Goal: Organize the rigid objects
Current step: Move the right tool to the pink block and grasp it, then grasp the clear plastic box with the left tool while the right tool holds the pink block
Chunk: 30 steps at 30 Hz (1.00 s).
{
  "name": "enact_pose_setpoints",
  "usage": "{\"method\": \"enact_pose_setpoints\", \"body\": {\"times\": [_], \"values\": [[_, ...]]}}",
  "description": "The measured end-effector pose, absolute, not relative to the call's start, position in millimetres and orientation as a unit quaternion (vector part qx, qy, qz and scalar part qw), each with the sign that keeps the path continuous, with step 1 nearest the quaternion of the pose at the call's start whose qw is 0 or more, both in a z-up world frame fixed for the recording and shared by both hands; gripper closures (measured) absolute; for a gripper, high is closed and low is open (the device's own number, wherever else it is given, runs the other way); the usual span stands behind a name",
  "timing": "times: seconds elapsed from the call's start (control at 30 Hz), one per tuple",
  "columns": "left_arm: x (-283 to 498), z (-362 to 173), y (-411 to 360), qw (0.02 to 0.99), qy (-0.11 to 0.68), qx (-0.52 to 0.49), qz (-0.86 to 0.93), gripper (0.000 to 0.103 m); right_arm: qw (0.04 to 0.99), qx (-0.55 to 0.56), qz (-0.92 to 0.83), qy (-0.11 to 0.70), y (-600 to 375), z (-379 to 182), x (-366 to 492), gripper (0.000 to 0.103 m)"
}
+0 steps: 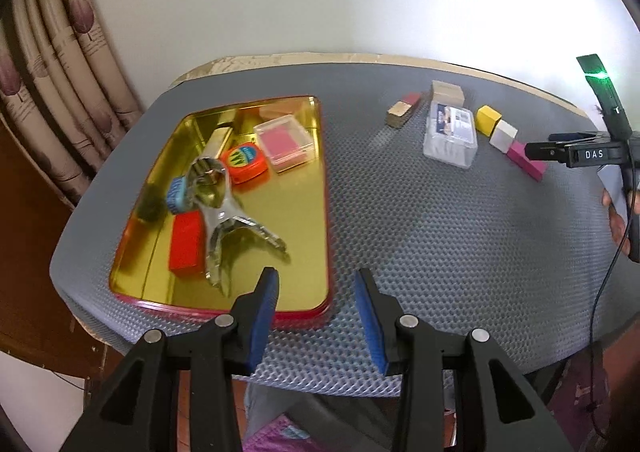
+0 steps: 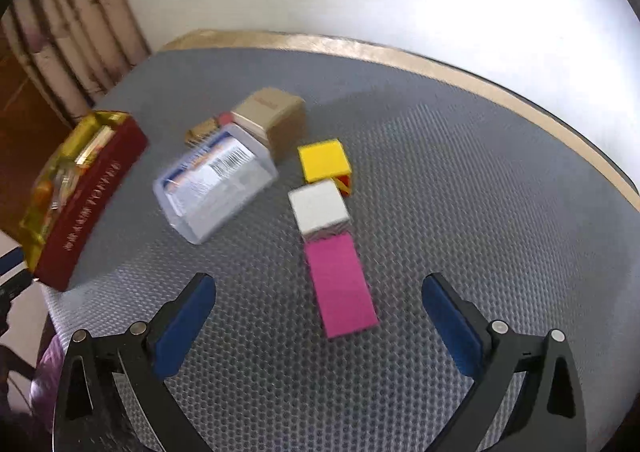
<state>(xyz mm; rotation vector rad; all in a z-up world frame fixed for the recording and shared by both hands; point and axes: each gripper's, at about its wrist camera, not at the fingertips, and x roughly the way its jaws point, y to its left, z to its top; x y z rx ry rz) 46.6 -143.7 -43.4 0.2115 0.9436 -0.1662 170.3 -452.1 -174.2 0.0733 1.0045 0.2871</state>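
A gold tin tray with a red rim sits on the left of the grey mat and holds a metal clamp, a red block, an orange tape measure and a clear box with a pink pad. My left gripper is open and empty above the tray's near right corner. My right gripper is open and empty, with a magenta block lying between its fingers. Beyond it lie a white cube, a yellow cube, a clear plastic box and a tan box.
A small red-and-tan block lies behind the clear box. The right gripper shows at the right edge of the left wrist view. The tray's red side wall shows at the left of the right wrist view. Curtains hang at the back left.
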Motion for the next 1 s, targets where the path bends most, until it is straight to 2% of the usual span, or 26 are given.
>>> {"method": "enact_pose_setpoints", "body": {"times": [0.1,0.37,0.43,0.5,0.6,0.7,0.93,0.97,1.0], "values": [[51.1,-42.0,-148.7,0.882,0.455,0.095,-0.085,0.063,0.854,0.016,0.130,0.504,-449.0,-184.0,179.7,0.001],[63.5,-45.4,-158.0,0.873,0.472,0.085,-0.092,0.063,0.844,-0.017,0.146,0.516,-434.9,-192.1,186.5,0.011],[64.7,-46.6,-160.2,0.872,0.472,0.088,-0.091,0.063,0.837,-0.013,0.164,0.522,-431.8,-195.1,189.4,0.023],[66.1,-48.1,-162.4,0.871,0.474,0.092,-0.090,0.063,0.829,-0.011,0.162,0.535,-431.2,-201.0,194.6,0.059],[68.3,-49.8,-164.2,0.869,0.476,0.092,-0.093,0.063,0.829,-0.019,0.155,0.537,-432.9,-201.8,197.9,0.070],[69.9,-49.1,-164.0,0.870,0.476,0.091,-0.093,0.063,0.825,-0.002,0.154,0.544,-436.7,-201.3,203.3,0.074],[87.6,-22.9,-171.8,0.879,0.452,0.071,-0.136,0.063,0.848,0.058,0.149,0.506,-453.5,-183.6,163.3,0.075],[91.7,-19.4,-176.0,0.878,0.448,0.071,-0.153,0.057,0.850,0.070,0.144,0.502,-457.2,-183.9,155.0,0.075],[99.6,-16.3,-184.5,0.869,0.453,0.073,-0.186,0.047,0.852,0.083,0.137,0.498,-460.3,-185.1,147.1,0.075]]}}
